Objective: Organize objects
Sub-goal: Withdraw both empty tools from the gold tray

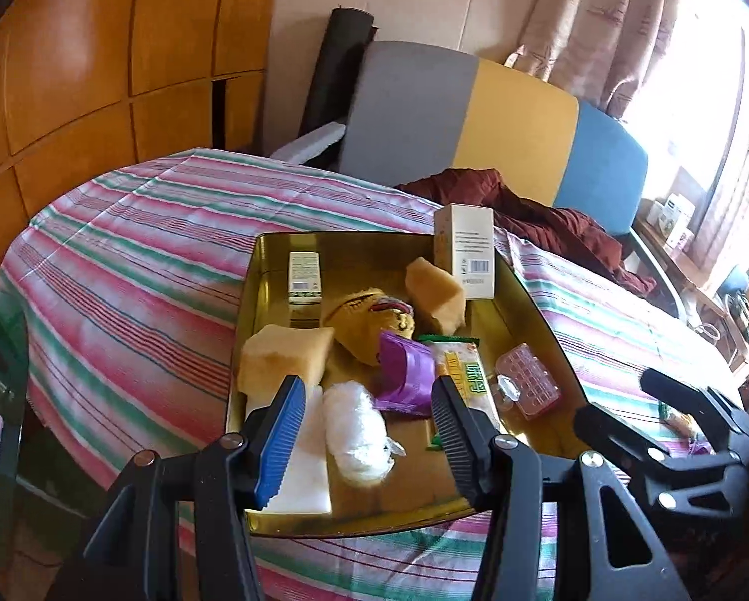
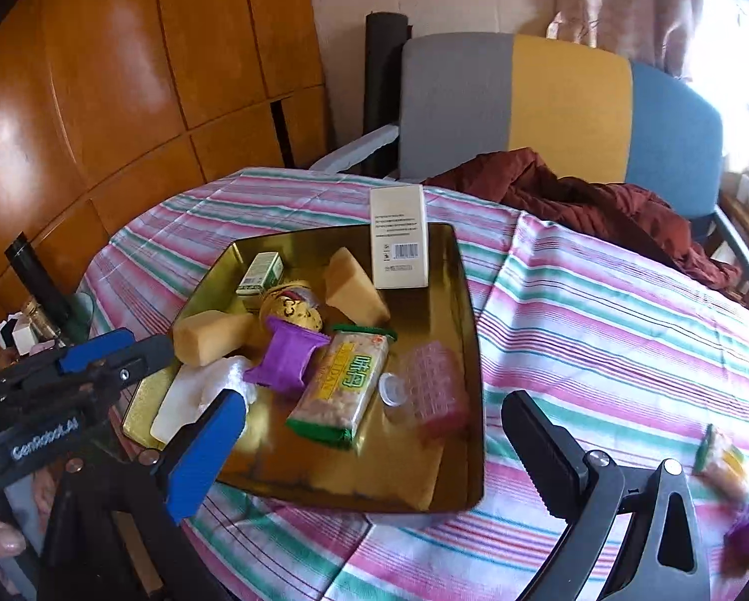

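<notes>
A gold metal tray sits on a striped tablecloth. It holds two yellow sponges, a tall white box, a small green box, a purple packet, a green snack bar, a pink plastic case, a white wrapped bundle and a white block. My left gripper is open and empty over the tray's near side. My right gripper is open and empty above the tray's near edge. It also shows in the left wrist view.
A grey, yellow and blue chair with a dark red garment stands behind the table. Loose snack packets lie on the cloth at the right. Wooden cabinets fill the left. A side table with small items stands at left.
</notes>
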Action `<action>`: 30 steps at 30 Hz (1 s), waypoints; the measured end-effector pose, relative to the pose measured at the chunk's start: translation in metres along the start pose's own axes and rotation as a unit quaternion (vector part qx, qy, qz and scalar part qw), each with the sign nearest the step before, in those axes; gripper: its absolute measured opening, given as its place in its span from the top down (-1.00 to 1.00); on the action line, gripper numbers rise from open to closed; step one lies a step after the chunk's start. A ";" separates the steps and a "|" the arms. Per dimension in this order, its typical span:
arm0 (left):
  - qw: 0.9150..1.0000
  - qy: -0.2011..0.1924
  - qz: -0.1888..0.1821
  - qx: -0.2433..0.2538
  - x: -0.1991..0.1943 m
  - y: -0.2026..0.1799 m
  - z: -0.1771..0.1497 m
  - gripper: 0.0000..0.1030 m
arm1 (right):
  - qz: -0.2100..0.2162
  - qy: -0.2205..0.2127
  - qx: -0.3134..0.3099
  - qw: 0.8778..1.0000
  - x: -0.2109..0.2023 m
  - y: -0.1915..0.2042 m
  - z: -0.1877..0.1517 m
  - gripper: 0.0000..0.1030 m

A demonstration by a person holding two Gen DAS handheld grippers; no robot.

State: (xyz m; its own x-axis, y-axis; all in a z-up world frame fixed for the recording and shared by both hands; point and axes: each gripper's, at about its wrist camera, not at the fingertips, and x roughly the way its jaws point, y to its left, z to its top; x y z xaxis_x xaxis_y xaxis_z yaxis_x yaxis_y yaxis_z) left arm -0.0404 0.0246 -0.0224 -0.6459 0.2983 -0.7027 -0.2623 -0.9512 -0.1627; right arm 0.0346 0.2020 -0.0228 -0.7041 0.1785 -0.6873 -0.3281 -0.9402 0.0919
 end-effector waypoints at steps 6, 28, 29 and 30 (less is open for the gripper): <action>1.000 0.011 0.008 0.011 0.001 -0.005 -0.006 -0.03 | -0.017 -0.004 0.008 1.000 -0.010 -0.002 -0.012 -1.00; 0.998 0.022 -0.032 0.043 0.001 -0.031 -0.014 -0.13 | -0.087 -0.022 0.052 0.995 -0.030 -0.038 -0.025 -1.00; 0.998 0.025 -0.034 0.044 0.002 -0.032 -0.014 -0.18 | -0.090 -0.023 0.053 0.994 -0.031 -0.040 -0.026 -1.00; 0.998 0.028 -0.035 0.045 0.004 -0.033 -0.014 -0.19 | -0.094 -0.024 0.054 0.994 -0.033 -0.042 -0.026 -1.00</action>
State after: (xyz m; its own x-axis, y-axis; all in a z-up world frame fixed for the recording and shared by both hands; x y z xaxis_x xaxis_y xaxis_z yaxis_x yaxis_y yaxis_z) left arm -0.0237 0.0562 -0.0295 -0.5828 0.3566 -0.7302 -0.3703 -0.9164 -0.1520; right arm 0.0881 0.2281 -0.0233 -0.6525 0.3636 -0.6648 -0.5200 -0.8530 0.0439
